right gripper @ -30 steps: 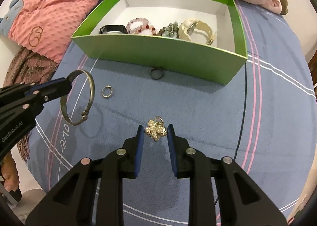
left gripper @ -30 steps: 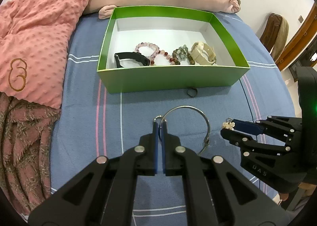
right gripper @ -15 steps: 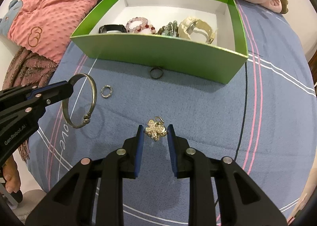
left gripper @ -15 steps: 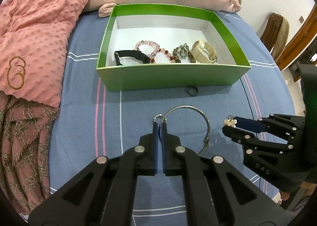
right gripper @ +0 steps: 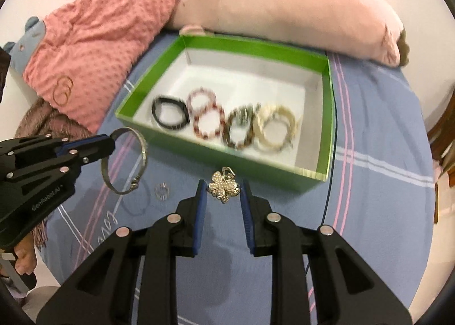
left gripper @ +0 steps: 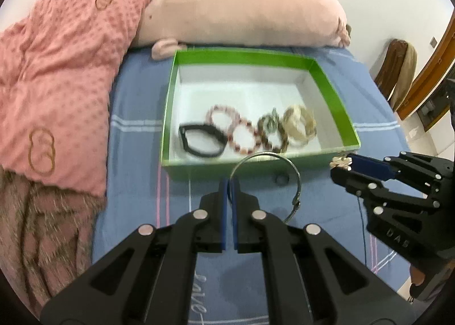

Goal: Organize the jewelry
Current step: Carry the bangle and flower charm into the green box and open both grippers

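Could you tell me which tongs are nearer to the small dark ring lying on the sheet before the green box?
Left. The left tongs, gripping the silver bangle, sit just beside the dark ring; the right tongs hang farther right.

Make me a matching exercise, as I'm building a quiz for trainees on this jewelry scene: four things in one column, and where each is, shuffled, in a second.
Things:
1. thin silver metal bangle
2. gold flower-shaped brooch
3. black wristband
4. small dark ring

Places:
A. inside the green cardboard box
B. on the blue striped bedsheet just in front of the box
C. pinched in the left gripper
D. between the fingers of the right gripper

Pairs: 1-C, 2-D, 3-A, 4-B
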Motion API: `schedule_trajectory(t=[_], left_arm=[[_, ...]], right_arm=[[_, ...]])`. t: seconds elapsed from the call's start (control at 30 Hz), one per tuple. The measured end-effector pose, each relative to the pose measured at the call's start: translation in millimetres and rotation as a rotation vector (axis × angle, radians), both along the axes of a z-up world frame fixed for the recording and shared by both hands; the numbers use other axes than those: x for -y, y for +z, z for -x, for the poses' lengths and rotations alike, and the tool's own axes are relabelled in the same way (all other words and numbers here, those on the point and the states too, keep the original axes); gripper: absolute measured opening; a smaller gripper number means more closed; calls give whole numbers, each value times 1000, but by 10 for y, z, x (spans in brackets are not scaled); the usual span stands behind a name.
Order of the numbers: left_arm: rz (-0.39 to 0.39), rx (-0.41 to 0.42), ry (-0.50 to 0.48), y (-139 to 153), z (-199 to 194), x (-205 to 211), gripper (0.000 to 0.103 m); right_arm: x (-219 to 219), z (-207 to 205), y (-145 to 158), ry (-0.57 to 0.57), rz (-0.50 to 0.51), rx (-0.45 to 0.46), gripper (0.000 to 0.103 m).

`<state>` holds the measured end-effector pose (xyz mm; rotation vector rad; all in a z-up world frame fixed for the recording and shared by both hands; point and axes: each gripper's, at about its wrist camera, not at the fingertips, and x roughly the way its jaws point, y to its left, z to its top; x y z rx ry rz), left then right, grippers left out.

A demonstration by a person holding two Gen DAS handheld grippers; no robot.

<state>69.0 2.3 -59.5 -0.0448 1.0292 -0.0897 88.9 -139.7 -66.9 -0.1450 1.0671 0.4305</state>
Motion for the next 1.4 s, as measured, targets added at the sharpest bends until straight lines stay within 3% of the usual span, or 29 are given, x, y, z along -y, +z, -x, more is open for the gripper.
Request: schedule_trajectory(t=[0.23,0.4,0.63,0.83,1.13,1.17,1.23,1.4], left_arm=[[-21,47,8,171,-352,-50,3],[-35,54,45,165,-700,-152,3],[-81,54,59,17,-1222,-122,3],[-64,-31,71,-321,-1532,-124,3],[-65,-76,36,-536,-1569,-84,8],[-72,-71,34,-523,-1545,-79,11],[-77,-63,35,-475,-1497,-95,27],[-46,-19,67,-190,-1173,-246,30]], right_arm=[[-100,-334,192,5,-36,51,24],[-42,-685,300,-99,-68,124,24],[-52,-1212,143,-192,-15,133,24],[-131,-1511,-108,-207,24,86,24],[-216,-1696,-421,-192,58,5,25],[-212,-1678,-406,-192,57,8,26],[-191,-1635,-355,-190,47,12,29],[-5,-1349,-78,-188,-21,29,30]])
